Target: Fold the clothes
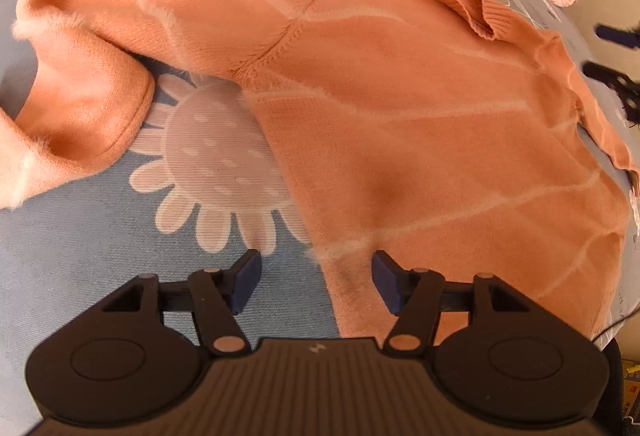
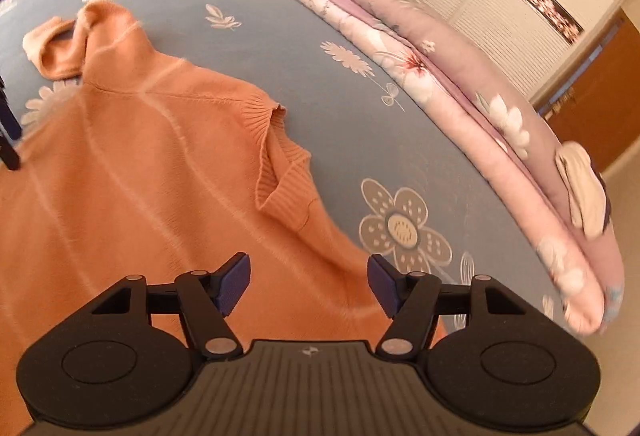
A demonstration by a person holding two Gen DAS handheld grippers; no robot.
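An orange sweater (image 1: 400, 108) lies flat on the bed (image 1: 80, 256) — left gripper (image 1: 316, 284), jaws apart and empty, straddles its side edge; right gripper (image 2: 308, 286), likewise apart, hovers over the fabric near the collar.

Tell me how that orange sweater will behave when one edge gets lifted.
The orange sweater will probably drape and sag: it already lies rumpled, one sleeve curled over itself. Its fuzzy knit looks grippy, unlikely to slip. The ribbed collar stands up slightly, so seems stiffer.
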